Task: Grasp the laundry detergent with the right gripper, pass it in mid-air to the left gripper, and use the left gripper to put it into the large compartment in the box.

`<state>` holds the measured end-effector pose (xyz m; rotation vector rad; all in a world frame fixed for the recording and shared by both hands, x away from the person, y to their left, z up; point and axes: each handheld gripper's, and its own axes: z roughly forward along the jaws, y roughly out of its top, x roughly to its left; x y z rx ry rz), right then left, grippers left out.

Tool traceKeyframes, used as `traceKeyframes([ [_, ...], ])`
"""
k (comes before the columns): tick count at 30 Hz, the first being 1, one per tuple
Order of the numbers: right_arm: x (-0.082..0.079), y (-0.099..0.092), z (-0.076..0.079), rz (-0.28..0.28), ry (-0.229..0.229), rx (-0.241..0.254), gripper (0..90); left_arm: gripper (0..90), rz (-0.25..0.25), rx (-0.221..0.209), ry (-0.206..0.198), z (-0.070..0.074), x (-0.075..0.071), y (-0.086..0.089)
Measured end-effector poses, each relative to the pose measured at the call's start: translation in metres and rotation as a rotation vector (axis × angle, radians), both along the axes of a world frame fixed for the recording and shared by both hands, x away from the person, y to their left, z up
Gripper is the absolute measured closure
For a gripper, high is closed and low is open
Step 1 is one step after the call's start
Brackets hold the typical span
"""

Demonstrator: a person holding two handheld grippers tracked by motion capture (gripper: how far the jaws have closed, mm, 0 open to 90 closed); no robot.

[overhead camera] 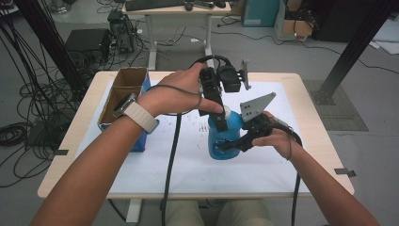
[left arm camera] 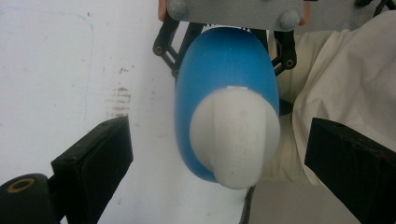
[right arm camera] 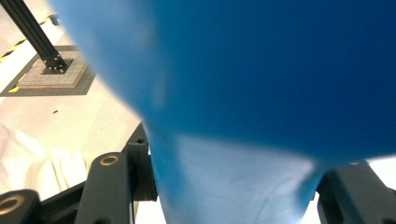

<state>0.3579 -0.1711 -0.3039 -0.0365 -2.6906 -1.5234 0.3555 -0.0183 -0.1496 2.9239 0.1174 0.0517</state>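
The right hand-held gripper (overhead camera: 225, 145) is clamping the upright blue bottle (overhead camera: 225, 136) mid-table — the left hand-held gripper (left arm camera: 219, 154), jaws apart, is hovering directly above its white cap (left arm camera: 236, 135), at the bottle's twelve o'clock.

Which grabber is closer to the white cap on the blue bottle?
Left. The left gripper hangs right over the white cap, jaws open on either side of it. The right gripper is lower, clamped on the blue bottle body.
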Motion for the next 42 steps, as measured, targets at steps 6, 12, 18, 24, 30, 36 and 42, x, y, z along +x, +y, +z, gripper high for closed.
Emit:
traceKeyframes([
  [6, 0.0002, -0.0001, -0.0002, 0.001, 0.0, -0.001, 42.3, 8.0, -0.001, -0.002, 0.0, 0.0, 0.0, 0.0],
  [12, 0.0008, 0.0002, -0.0007, 0.001, -0.001, 0.0, 42.3, 8.1, 0.0, -0.002, 0.001, -0.0003, 0.0003, 0.0002],
  [18, 0.0007, 0.0001, -0.0008, -0.001, 0.0, -0.001, 42.3, 8.2, -0.002, -0.005, 0.002, -0.0008, -0.0001, 0.0001],
  [24, 0.0012, -0.0003, -0.0011, 0.003, -0.001, -0.004, 42.3, 8.2, -0.004, -0.002, 0.003, -0.0004, -0.0005, -0.0002],
  [30, 0.0015, -0.0007, -0.0012, -0.001, 0.004, -0.002, 42.3, 8.2, -0.004, -0.003, 0.003, -0.0006, -0.0008, -0.0007],
  [36, 0.002, -0.0012, -0.0015, 0.001, 0.004, -0.002, 42.3, 8.3, -0.003, -0.003, 0.003, -0.0007, -0.0005, -0.001],
  [42, 0.0018, -0.0017, -0.0013, -0.004, 0.005, -0.003, 42.3, 8.3, -0.003, -0.004, 0.003, -0.0006, -0.0008, -0.0008],
])
